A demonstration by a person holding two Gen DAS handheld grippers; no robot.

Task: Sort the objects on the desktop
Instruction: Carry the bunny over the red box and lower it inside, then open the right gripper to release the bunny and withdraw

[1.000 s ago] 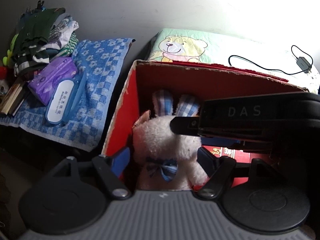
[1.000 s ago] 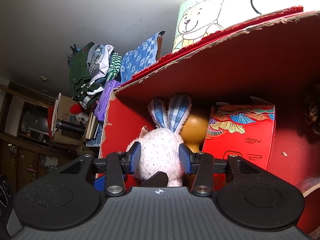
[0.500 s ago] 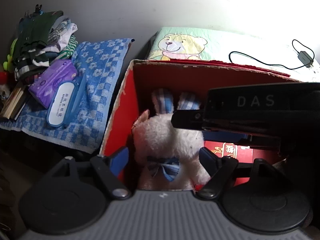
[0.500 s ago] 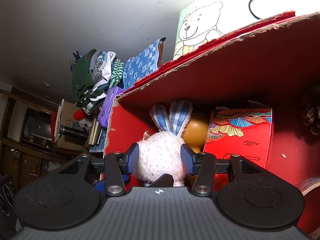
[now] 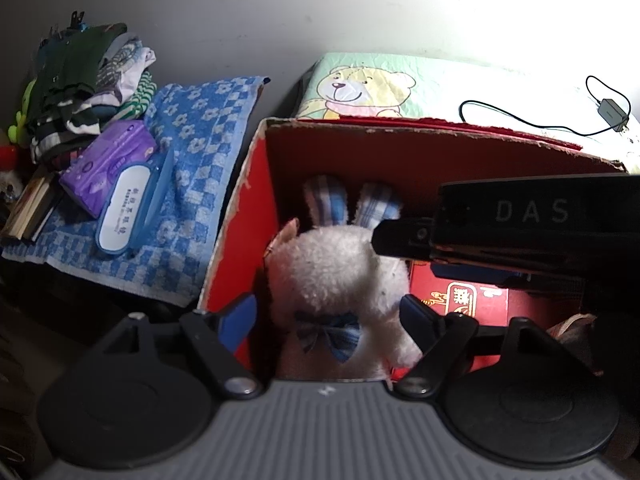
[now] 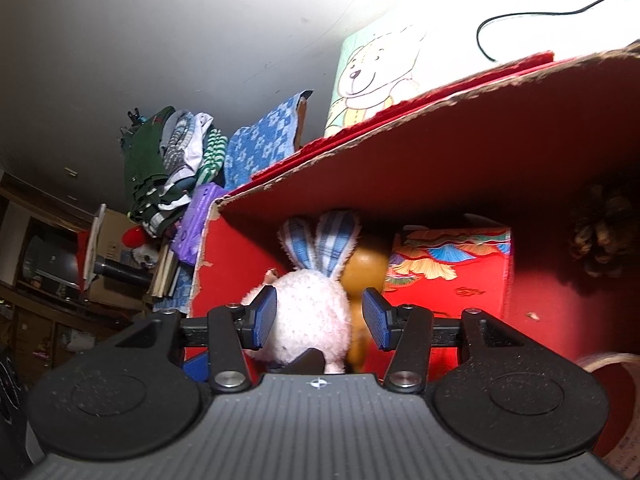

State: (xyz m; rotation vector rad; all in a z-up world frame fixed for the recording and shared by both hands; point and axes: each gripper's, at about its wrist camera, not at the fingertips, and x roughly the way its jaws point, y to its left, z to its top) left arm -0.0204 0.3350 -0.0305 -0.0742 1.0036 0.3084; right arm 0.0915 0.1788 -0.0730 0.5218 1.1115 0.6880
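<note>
A white plush bunny (image 5: 332, 276) with blue checked ears and a bow tie sits upright in the left end of a red cardboard box (image 5: 236, 240). My left gripper (image 5: 328, 318) is open and wide, its blue pads either side of the bunny's body without touching it. My right gripper (image 5: 400, 240) reaches in from the right at the bunny's head. In the right wrist view the right gripper (image 6: 320, 318) is open around the bunny (image 6: 308, 320); its left pad lies against the fur and a small gap shows at its right pad.
Inside the box (image 6: 440, 152) are a patterned red gift box (image 6: 448, 276), an orange round object (image 6: 366, 272) and a pine cone (image 6: 604, 236). Left of the box a blue checked towel (image 5: 192, 184) holds a purple pack (image 5: 108, 160), a blue case (image 5: 124, 208) and piled clothes (image 5: 80, 80).
The right gripper's pads have spread a little, so the bunny no longer fills the gap. Both cameras have shifted slightly; the bunny stays in the box.
</note>
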